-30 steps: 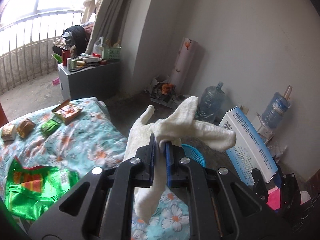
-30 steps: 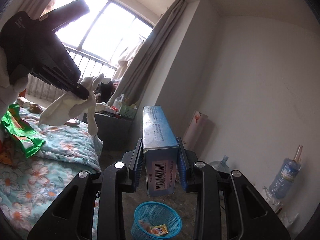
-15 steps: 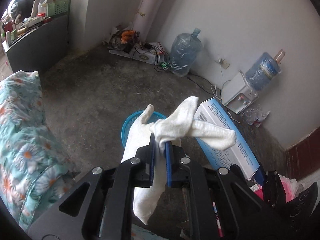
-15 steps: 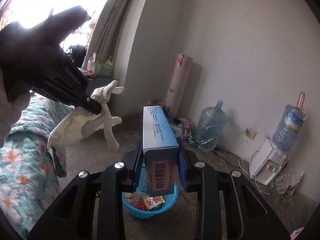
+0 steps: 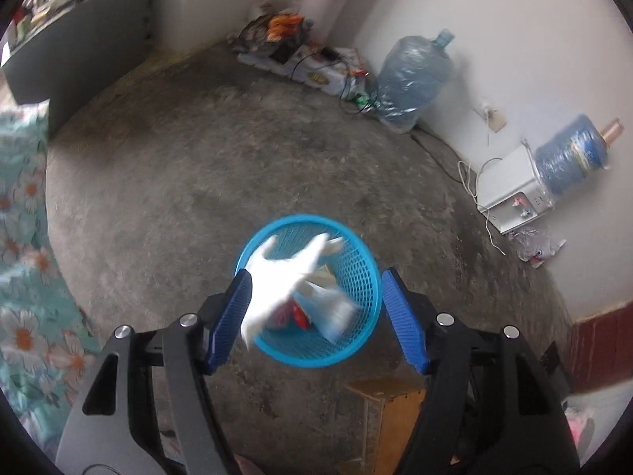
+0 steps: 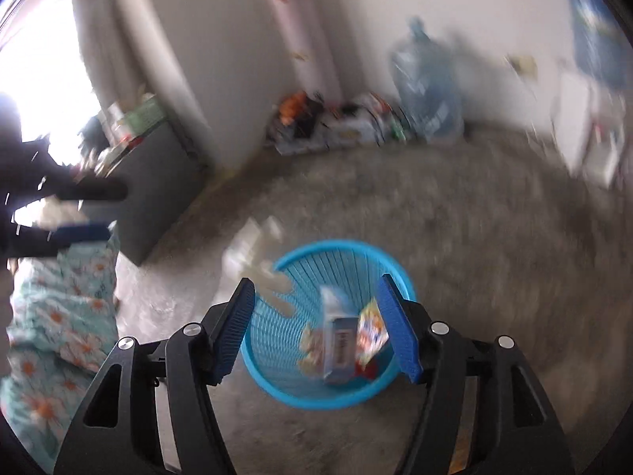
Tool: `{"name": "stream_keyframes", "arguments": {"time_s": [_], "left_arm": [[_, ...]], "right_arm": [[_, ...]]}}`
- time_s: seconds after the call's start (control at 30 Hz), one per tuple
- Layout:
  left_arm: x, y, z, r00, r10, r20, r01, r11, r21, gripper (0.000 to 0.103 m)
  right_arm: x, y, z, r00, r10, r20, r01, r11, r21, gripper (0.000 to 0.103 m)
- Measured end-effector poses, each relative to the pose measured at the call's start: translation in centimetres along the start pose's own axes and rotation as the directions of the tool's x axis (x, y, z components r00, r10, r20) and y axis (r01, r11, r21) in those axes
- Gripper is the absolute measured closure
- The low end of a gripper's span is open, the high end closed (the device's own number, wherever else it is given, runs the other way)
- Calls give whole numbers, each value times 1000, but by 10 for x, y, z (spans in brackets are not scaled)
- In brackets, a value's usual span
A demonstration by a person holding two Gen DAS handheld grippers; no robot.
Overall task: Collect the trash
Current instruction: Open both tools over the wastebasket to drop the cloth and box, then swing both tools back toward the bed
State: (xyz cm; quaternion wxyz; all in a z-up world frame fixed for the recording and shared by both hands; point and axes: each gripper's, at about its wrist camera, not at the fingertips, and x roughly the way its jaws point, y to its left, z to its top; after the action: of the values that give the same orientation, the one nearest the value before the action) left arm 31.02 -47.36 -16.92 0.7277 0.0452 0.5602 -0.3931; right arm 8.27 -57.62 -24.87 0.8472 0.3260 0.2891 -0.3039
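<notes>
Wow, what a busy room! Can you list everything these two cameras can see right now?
Basket: one, blue mesh, on the floor under both grippers.
White cloth: one, blurred, over the basket's rim.
Blue box: one, inside the basket among wrappers.
Water jugs: two, bluish; one on the floor by the wall, one atop the white dispenser.
Cable clutter: one heap, mixed colours, along the wall.
Grey cabinet: one, left, items on top.
Floral bedding: teal, left edge.
Wooden stool: one, brown, below the basket.
Left gripper: black with blue pads, open.
Right gripper: same, open.
</notes>
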Motion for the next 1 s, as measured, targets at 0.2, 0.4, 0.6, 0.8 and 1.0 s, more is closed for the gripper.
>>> {"name": "stream_keyframes", "arguments": {"time_s": [0.2, 0.4, 0.6, 0.8, 1.0], "left_arm": [[-53, 11, -14, 994, -26, 104, 25, 1000, 6, 39], [-148, 7, -45, 960, -89, 267, 76, 995, 59, 35], [-241, 3, -97, 931, -51, 362, -14, 985, 173, 33], [-341, 37, -170, 875, -6, 484, -52, 993, 106, 23], [-421, 93, -264, 808, 143, 572, -138, 989, -52, 23]], "right_arm": [[-51, -4, -30, 998, 19, 52, -23, 996, 89, 41], [-104, 28, -43, 996, 29, 89, -29, 1000, -1, 40], [-170, 94, -58, 977, 109, 185, -72, 978, -195, 28], [-224, 151, -73, 944, 230, 237, -147, 935, -323, 8], [-257, 187, -86, 925, 333, 185, -237, 884, -403, 7]]}}
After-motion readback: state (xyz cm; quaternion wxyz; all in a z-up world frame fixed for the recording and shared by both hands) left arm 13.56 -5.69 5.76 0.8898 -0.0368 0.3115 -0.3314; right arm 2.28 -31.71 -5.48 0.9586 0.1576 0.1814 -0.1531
